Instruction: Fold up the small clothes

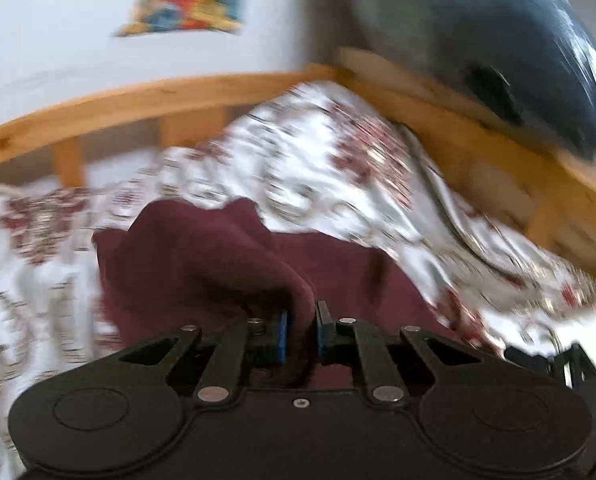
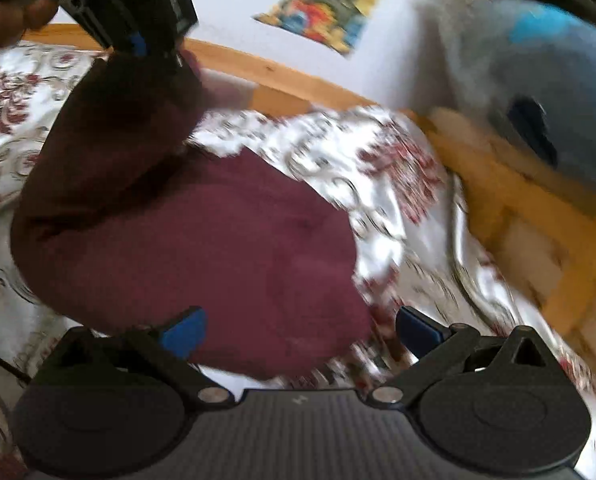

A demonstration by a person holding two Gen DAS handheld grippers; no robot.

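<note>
Left wrist view: maroon cloth pinched and lifted over the bed

Left wrist view shows the left gripper (image 1: 302, 330) clenched on a fold of the maroon garment (image 1: 202, 256), the cloth squeezed between its two blue-padded fingers (image 1: 283, 332). The rest of the garment spreads ahead of it on the floral bedspread (image 1: 330, 160). A wooden bed frame (image 1: 146, 100) curves behind, with a colourful picture (image 1: 186, 0) on the white wall above — both blurred.

From the right wrist view, the left gripper (image 2: 154, 46) hangs at the upper left, gripping one edge of the garment (image 2: 234, 248) so that part rises off the bed while the broad remainder lies flat on the bedspread (image 2: 358, 152). The right gripper (image 2: 298, 330) is released — its fingers (image 2: 184, 334) stand wide apart, just above the near edge of the garment, holding nothing. A grey and blue plush shape (image 2: 538, 92) rests against the bed frame (image 2: 510, 200) at right.
</note>
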